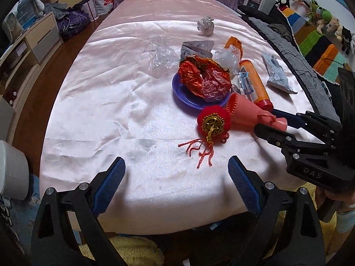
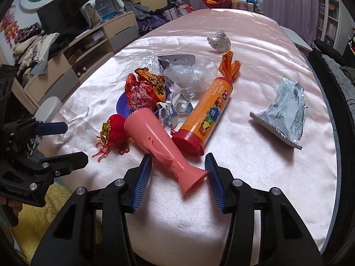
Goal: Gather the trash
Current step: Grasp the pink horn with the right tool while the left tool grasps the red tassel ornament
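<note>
A pink plastic vase (image 2: 164,148) lies on its side on the pink satin table cover (image 2: 255,173). My right gripper (image 2: 177,164) is open, its fingers on either side of the vase's narrow neck, not clamped; it also shows in the left wrist view (image 1: 275,119). My left gripper (image 1: 176,173) is open and empty above bare cloth near the front edge. Trash lies beyond: red foil wrapper (image 1: 203,78) on a purple plate (image 1: 177,90), orange candy tube (image 2: 206,116), silver packet (image 2: 284,115), crumpled paper ball (image 1: 206,25), clear plastic (image 1: 160,56). A red tasselled ornament (image 1: 213,123) touches the vase's mouth.
A white bin (image 1: 11,168) stands left of the table. A low cabinet with clothes (image 2: 73,51) runs along the left. A dark sofa with a striped blanket (image 1: 315,48) is on the right. Bottles and red decor (image 2: 233,0) sit at the table's far end.
</note>
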`<state>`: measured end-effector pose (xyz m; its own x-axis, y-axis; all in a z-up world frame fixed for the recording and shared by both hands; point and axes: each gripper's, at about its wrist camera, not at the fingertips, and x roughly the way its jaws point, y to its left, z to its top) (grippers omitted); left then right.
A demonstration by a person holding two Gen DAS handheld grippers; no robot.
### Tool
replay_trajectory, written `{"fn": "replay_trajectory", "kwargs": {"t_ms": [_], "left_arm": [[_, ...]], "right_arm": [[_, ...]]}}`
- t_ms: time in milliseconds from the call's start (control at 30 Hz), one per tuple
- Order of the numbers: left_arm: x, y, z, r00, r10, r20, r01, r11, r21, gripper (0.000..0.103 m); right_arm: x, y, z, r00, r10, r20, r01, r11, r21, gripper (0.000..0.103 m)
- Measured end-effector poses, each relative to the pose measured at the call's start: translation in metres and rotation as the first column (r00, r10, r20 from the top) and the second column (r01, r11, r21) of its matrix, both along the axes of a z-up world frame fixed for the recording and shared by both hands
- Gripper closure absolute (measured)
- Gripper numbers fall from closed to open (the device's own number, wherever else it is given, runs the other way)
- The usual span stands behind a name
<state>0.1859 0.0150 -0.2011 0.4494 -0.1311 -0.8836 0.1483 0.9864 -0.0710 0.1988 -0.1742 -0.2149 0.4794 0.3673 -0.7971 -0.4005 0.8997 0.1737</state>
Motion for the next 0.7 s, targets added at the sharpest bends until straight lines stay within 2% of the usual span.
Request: {"fn": "replay_trajectory", "kwargs": {"t_ms": [133, 200, 233, 300, 367, 533, 567, 600, 667, 700], "left_arm": [[0.007, -0.006, 0.000, 1.000, -0.018, 0.004, 0.018, 1.000, -0.012, 0.015], [0.010, -0.011, 0.000, 0.999, -0.034, 0.009, 0.035, 0.999, -0.021, 0.019], [0.013, -0.014, 0.000, 0.999, -0.045, 0.012, 0.045, 0.999, -0.029, 0.021], [0.019, -0.018, -0.001, 0.998, -0.060, 0.013, 0.061, 0.997, -0.050, 0.033], [0.026, -0.021, -0.004, 0.998, -0.064, 0.005, 0.064, 0.995, -0.070, 0.039], [0.039, -0.032, -0.013, 0.997, -0.075, -0.003, 0.075, 0.996, -0.057, 0.042], [0.040, -0.034, -0.013, 0.997, -0.079, 0.002, 0.079, 0.996, -0.044, 0.046], [0.041, -0.036, -0.013, 0.997, -0.082, 0.006, 0.082, 0.996, -0.039, 0.055], [0.041, -0.036, -0.011, 0.996, -0.094, 0.002, 0.094, 0.993, -0.067, 0.068], [0.040, -0.037, -0.010, 0.995, -0.096, 0.002, 0.096, 0.993, -0.069, 0.068]], "right_arm": [[-0.001, -0.009, 0.002, 1.000, -0.005, -0.018, 0.005, 1.000, 0.027, 0.070], [-0.004, -0.013, 0.003, 1.000, -0.010, -0.017, 0.010, 0.999, 0.031, 0.074], [-0.006, -0.015, 0.005, 1.000, -0.014, -0.016, 0.015, 0.999, 0.034, 0.074], [-0.010, -0.021, 0.007, 1.000, -0.018, -0.013, 0.019, 0.999, 0.044, 0.075], [-0.013, -0.024, 0.010, 1.000, -0.020, -0.015, 0.020, 0.998, 0.059, 0.075], [-0.017, -0.029, 0.011, 0.999, -0.034, -0.017, 0.035, 0.997, 0.071, 0.075], [-0.017, -0.030, 0.011, 0.999, -0.037, -0.019, 0.039, 0.997, 0.072, 0.075], [-0.018, -0.030, 0.011, 0.999, -0.039, -0.019, 0.040, 0.997, 0.072, 0.075], [-0.019, -0.029, 0.012, 0.999, -0.038, -0.018, 0.039, 0.997, 0.074, 0.075], [-0.021, -0.029, 0.013, 0.999, -0.038, -0.016, 0.039, 0.996, 0.075, 0.075]]}}
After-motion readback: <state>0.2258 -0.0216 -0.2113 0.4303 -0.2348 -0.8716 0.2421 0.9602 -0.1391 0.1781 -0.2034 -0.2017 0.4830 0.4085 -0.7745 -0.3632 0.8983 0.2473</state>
